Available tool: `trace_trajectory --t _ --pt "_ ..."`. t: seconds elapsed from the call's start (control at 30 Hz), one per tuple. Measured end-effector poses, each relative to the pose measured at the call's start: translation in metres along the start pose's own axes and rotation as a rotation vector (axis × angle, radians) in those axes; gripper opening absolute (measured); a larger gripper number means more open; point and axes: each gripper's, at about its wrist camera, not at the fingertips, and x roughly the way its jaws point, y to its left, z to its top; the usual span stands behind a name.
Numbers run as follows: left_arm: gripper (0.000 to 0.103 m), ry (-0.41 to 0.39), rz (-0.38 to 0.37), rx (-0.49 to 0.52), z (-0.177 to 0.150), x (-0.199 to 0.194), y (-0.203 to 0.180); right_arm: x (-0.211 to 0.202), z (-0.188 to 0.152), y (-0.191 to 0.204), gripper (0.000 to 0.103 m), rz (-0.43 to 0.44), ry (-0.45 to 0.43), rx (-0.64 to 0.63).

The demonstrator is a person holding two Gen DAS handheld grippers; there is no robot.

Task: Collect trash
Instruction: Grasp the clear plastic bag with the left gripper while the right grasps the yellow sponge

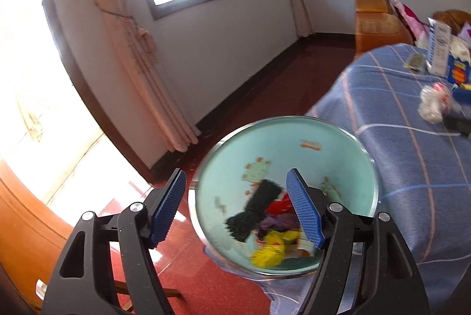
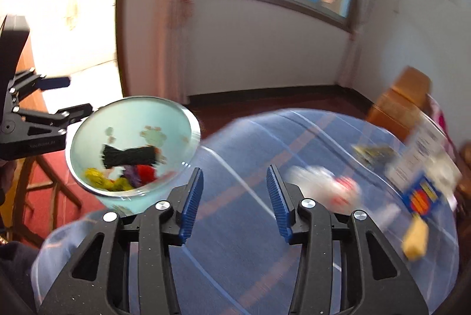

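A round, pale mint-green plastic trash bin (image 1: 309,150) with small printed cartoon figures on its inner wall sits open beside the blanket-covered table. At its bottom lie crumpled scraps: yellow (image 1: 269,251), red, purple, and a dark green piece (image 2: 129,156). A crumpled white-and-red plastic wrapper (image 1: 435,104) lies on the table, blurred.

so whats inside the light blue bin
The bin holds a black scrap, red, purple and yellow wrappers; anything beneath them is covered.
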Motion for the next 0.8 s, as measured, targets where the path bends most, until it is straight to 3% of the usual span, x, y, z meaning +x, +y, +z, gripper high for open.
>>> trace_trajectory --t 0.43,0.7,0.8 --pt "0.074 -0.080 -0.193 0.166 0.038 -0.014 -0.123 -0.077 -0.094 -0.148 0.055 -0.375 0.060 0.418" --pt "0.074 -0.071 -0.278 0.239 0.071 0.002 -0.210 -0.105 -0.129 -0.197 0.056 -0.482 0.070 0.546" --pt "0.074 -0.021 -0.299 0.254 0.077 0.022 -0.232 -0.106 -0.134 -0.208 0.063 -0.493 0.078 0.584"
